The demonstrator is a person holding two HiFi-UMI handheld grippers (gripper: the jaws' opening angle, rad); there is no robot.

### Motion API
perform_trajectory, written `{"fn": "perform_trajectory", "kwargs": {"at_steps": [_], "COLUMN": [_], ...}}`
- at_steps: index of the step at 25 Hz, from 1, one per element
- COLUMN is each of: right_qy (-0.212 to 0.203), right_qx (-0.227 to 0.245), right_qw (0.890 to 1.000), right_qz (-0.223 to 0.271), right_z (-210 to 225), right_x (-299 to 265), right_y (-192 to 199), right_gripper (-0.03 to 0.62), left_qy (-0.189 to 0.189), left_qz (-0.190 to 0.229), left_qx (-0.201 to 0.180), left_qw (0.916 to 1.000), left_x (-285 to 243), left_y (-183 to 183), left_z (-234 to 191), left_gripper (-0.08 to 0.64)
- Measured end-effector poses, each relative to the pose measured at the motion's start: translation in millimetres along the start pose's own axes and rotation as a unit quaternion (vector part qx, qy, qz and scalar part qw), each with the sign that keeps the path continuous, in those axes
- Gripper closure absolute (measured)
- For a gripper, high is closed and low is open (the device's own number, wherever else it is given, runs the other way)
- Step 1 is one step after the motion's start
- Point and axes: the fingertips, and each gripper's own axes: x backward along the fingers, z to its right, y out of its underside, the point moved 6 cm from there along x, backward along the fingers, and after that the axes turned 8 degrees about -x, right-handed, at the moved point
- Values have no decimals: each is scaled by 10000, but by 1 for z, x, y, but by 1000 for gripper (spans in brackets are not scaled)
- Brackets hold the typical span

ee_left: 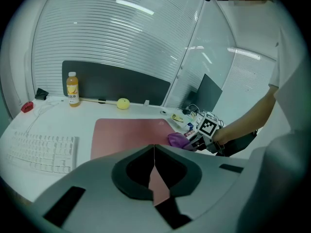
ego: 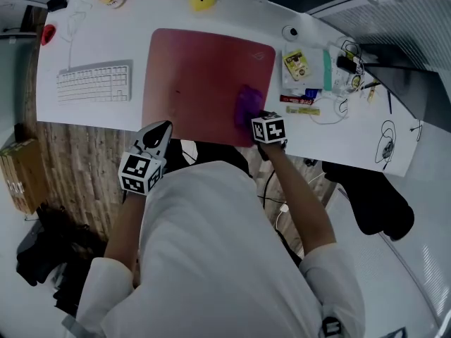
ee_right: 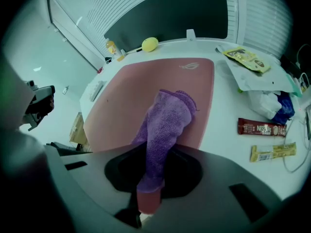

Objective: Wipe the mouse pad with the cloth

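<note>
Right claw [ee_right: 147,198] pinches the purple cloth [ee_right: 167,125], draped on the red mouse pad [ego: 197,76] for wiping; left claw [ee_left: 154,160], pressed together and empty, hangs clear of the worktop [ego: 91,41].

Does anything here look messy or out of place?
Nothing spilled or damaged. Snack bars and loose white cables lie scattered on the white desk right of the pink mouse pad, where the right tool holds the purple cloth.

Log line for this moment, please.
step: wipe | right gripper: shut on purple cloth, cloth on mouse pad, near-right corner | left gripper: shut, empty, at near edge of desk
</note>
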Motion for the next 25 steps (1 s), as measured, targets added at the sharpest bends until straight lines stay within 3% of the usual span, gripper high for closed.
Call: {"fn": "perform_trajectory", "kwargs": {"at_steps": [3,6,10,17,20,25], "right_qy": [-7,373,495,751,1040,1687], "right_qx": [-91,-40,-125,82,47,78], "right_qw": [10000,9993,9987,9968,9942,9855], "right_qz": [18,17,49,254,257,-152], "right_z": [12,27,44,56,58,52], "right_x": [8,25,35,57,61,48], "right_y": [2,1,2,-14,-30,-51], "right_gripper": [518,519,520,520,520,520], "left_qy": [20,24,11,51,62,-14], "left_qz": [3,12,18,62,94,145], "left_qx": [-27,-41,-55,15,36,138], "left_qw": [10000,10000,10000,10000,9999,9998], "left_x": [-6,-11,-16,-18,-18,-6], "left_y": [-4,-7,-9,-6,-6,-3], "left_z": [5,8,11,15,10,-9], "left_gripper": [540,540,540,540,540,540]}}
